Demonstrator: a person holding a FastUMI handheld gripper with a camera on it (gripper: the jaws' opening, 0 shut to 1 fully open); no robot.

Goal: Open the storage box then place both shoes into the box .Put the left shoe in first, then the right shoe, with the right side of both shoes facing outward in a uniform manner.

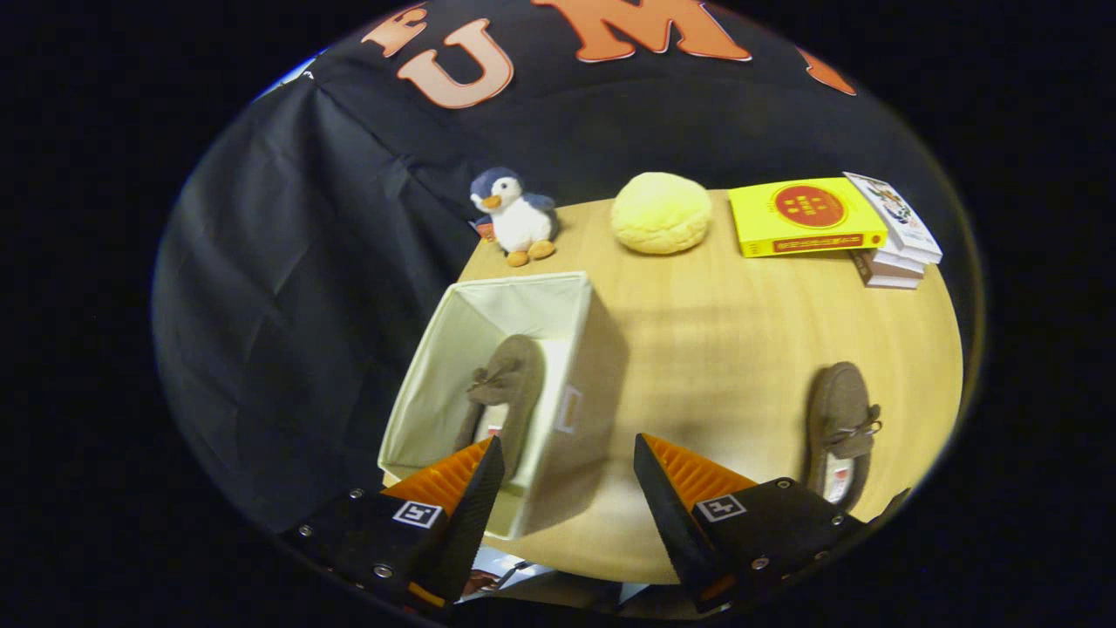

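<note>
One brown suede moccasin with a bow lace (pixel 504 392) is already lying inside the open cream fabric storage box (pixel 571 349), so by judgement the first half of the loading is done and the second shoe is what is being sought next. The claw (pixel 568 475) is being held wide open, with nothing gripped between its fingers; the near corner of the box is lying in the gap between them. The other brown suede moccasin (pixel 841 432) is resting on the light wooden tabletop (pixel 715 331), well apart from the box and off to the right of the claw, just beyond its right finger. Its long axis is running roughly away from the claw, toe at the far end and heel opening toward the near end, about parallel with the shoe in the box. The coming move is therefore being judged as a swing to the right, so that the loose shoe is brought between the fingers across its width. A plush penguin toy (pixel 516 216), a round yellow cushion (pixel 661 212) and a stack of books topped by a yellow one (pixel 802 216) are sitting beyond, at the tabletop's far edge.
</note>
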